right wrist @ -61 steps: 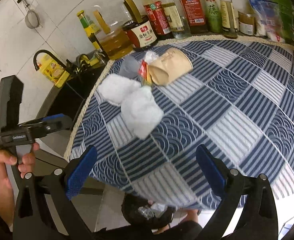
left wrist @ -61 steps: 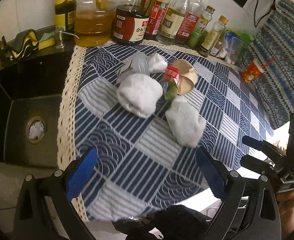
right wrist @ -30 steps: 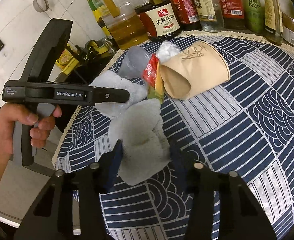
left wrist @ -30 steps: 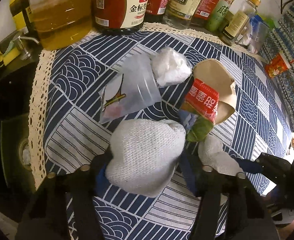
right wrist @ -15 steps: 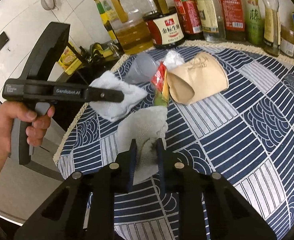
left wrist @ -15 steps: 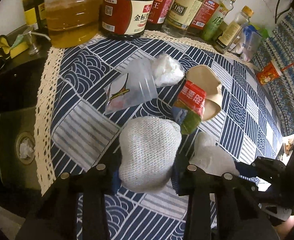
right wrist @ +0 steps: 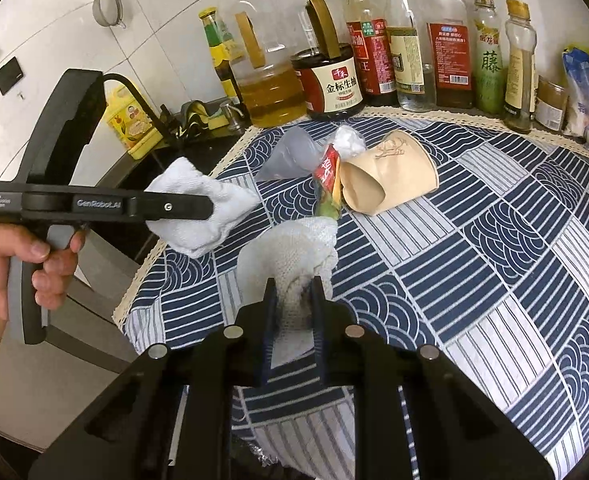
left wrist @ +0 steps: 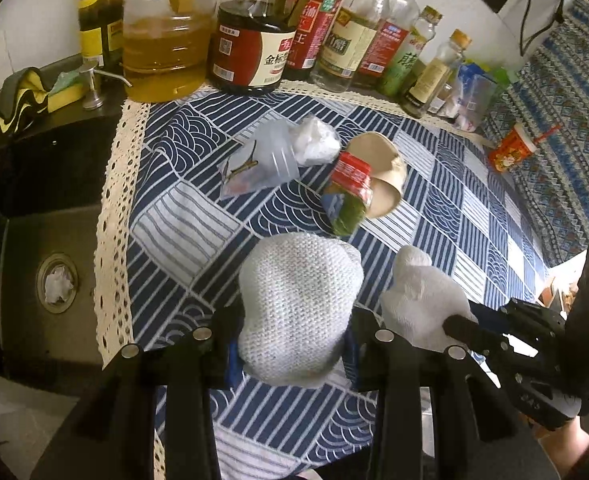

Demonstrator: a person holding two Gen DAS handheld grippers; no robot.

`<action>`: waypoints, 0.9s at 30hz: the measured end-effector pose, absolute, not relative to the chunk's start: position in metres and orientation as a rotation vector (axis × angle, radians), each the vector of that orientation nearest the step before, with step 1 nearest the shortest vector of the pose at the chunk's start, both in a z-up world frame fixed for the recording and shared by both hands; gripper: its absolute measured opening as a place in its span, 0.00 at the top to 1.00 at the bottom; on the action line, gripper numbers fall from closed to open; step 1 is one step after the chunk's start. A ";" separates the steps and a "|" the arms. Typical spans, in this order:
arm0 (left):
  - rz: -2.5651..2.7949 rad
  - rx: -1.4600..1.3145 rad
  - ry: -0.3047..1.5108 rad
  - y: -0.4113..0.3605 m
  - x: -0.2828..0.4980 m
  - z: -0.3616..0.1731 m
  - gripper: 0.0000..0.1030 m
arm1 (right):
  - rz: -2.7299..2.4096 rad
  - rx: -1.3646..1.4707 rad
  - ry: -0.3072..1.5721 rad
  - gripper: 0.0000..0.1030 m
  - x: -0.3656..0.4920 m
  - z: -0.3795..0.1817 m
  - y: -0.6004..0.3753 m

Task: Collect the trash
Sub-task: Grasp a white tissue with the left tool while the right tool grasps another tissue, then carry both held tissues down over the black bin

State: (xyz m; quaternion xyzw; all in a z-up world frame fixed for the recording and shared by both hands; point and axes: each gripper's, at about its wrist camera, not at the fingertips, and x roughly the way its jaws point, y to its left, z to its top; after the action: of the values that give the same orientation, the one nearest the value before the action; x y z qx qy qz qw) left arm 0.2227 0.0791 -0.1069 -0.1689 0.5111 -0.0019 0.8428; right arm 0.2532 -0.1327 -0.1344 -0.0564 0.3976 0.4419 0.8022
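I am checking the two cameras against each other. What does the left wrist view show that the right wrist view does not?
Only the left wrist view shows the sink drain and a red drink cup. Only the right wrist view shows a hanging strainer and the hand holding the left gripper. Both show each gripper shut on a white paper wad, the crushed paper cup and the bottles.

We saw two crumpled white cloth wads, one (left wrist: 298, 304) pinched between the left fingers, the other (right wrist: 290, 264) between the right fingers. On the worktop behind them lay a tipped paper cup (right wrist: 390, 178), a red-green wrapper (left wrist: 348, 196), a clear bag (left wrist: 262, 158) and a white paper ball (left wrist: 314, 142), clustered together.
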 end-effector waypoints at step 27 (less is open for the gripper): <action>-0.085 -0.371 1.002 0.039 0.089 -0.095 0.65 | 0.886 -0.158 0.774 0.83 0.130 -0.116 -0.171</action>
State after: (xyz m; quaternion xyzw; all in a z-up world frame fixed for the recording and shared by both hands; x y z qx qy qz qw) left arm 0.0887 0.0390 -0.0948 -0.1767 0.4774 -0.0403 0.8598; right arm 0.1301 -0.1709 -0.1164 -0.0742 0.3649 0.4174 0.8289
